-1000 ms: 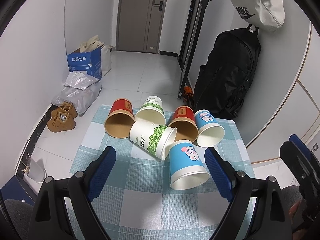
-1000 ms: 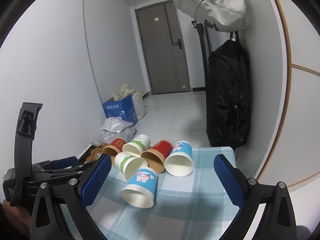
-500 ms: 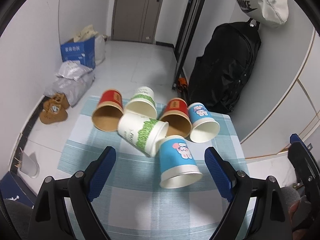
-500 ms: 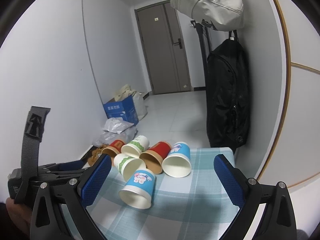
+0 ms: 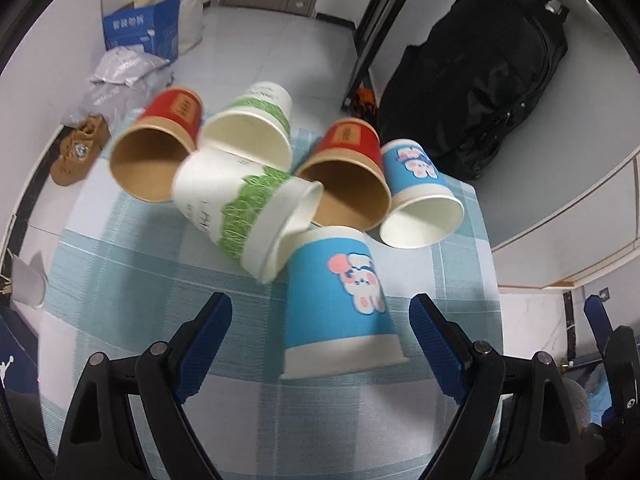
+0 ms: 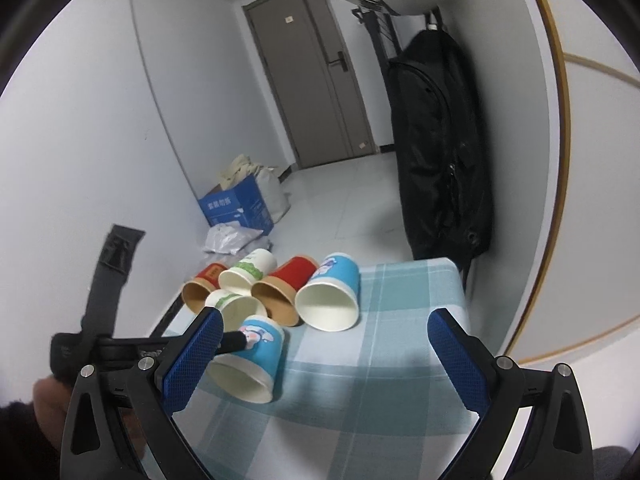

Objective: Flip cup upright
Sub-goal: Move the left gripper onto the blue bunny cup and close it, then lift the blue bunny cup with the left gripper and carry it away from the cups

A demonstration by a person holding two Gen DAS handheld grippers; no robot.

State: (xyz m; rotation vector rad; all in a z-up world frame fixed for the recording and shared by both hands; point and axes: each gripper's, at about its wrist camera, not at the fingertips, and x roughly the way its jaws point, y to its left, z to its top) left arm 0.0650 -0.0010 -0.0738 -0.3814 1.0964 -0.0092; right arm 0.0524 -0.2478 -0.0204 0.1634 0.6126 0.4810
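Several paper cups lie on their sides on a blue checked tablecloth point(image 5: 140, 280). The nearest is a blue cartoon cup point(image 5: 340, 304), its mouth toward me; it also shows in the right wrist view point(image 6: 252, 354). My left gripper point(image 5: 320, 320) is open, its blue pads on either side of this cup's lower end, not touching it. Behind lie a white-and-green cup point(image 5: 248, 208), two red cups point(image 5: 160, 152) point(image 5: 348, 172), another white-green cup point(image 5: 256, 124) and a second blue cup point(image 5: 420, 196). My right gripper point(image 6: 324, 344) is open and empty, held back above the cloth.
The table's right edge point(image 5: 492, 264) and far edge point(image 6: 408, 266) are close to the cups. A black backpack point(image 5: 480, 80) hangs by the wall. On the floor are a blue box point(image 5: 140, 36), bags point(image 5: 120, 76) and brown shoes point(image 5: 80, 148).
My left gripper has moved forward and down; the nearest blue cup now lies between its open fingers. The right gripper has shifted slightly closer. The cups have not moved.
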